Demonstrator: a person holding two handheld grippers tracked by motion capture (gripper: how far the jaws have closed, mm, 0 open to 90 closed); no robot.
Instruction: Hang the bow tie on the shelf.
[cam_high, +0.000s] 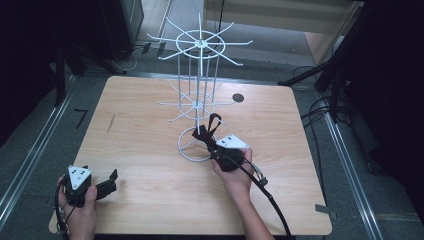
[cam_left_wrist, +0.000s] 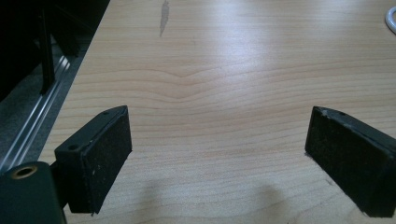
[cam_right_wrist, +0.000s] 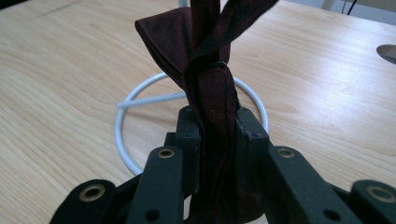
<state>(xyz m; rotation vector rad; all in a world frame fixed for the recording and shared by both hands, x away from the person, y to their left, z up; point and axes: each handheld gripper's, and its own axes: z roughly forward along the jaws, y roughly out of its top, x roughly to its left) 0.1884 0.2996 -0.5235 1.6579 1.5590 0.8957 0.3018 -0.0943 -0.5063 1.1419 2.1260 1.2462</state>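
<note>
The right gripper (cam_high: 214, 145) sits near the middle of the tabletop (cam_high: 150, 150), its jaws clamped on a dark maroon strap (cam_right_wrist: 210, 93), a knotted strip of cloth that rises between them; in the high view the strap (cam_high: 212, 127) stands just over the round base ring of the white wire rack (cam_high: 198, 100). In the right gripper view the base ring (cam_right_wrist: 122, 140) lies directly behind the closed jaws, and the strap's upper ends run out of the top of the picture, so how far it reaches there cannot be told. The rack stands toward the far middle of the tabletop, its two tiers of spokes spreading out over the wood, the upper tier reaching past the far edge. The left gripper (cam_high: 97, 186) rests at the near left corner, close to the front and left edges, with its jaws wide apart and holding nothing; the left gripper view shows bare wood between them and the left edge of the tabletop dropping to a metal floor rail (cam_left_wrist: 32, 130). Wide open wood lies between the two grippers and along the left half. A small dark round hole (cam_high: 238, 98) shows at the far right of the rack. The right gripper's cable (cam_high: 272, 205) trails off the near edge.
</note>
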